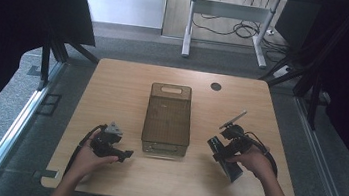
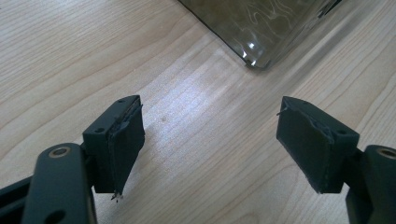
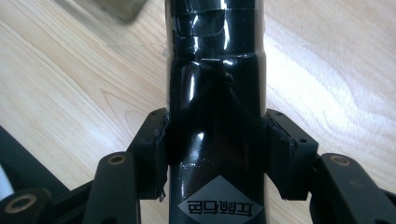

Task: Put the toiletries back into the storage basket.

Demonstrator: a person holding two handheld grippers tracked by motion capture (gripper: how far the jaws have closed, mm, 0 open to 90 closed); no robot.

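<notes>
A smoky see-through bin (image 1: 168,120) with a handle slot stands empty at the middle of the wooden table (image 1: 113,85). My left gripper (image 1: 127,153) rests low on the table just left of the bin's near corner. In the left gripper view it (image 2: 210,121) is open, with bare wood between its pads and the bin's corner (image 2: 261,28) ahead. My right gripper (image 1: 222,153) is to the right of the bin, shut on a long glossy black pack (image 1: 227,162). The right gripper view shows the pack (image 3: 217,84) clamped between both pads (image 3: 156,149), a grey diamond label near its base.
A round cable hole (image 1: 215,86) sits in the table's far right part. Beyond the table stand the white legs of a desk (image 1: 189,29) with cables on the floor. Dark curtains hang on both sides. The bin's corner (image 3: 121,9) lies ahead-left of the held pack.
</notes>
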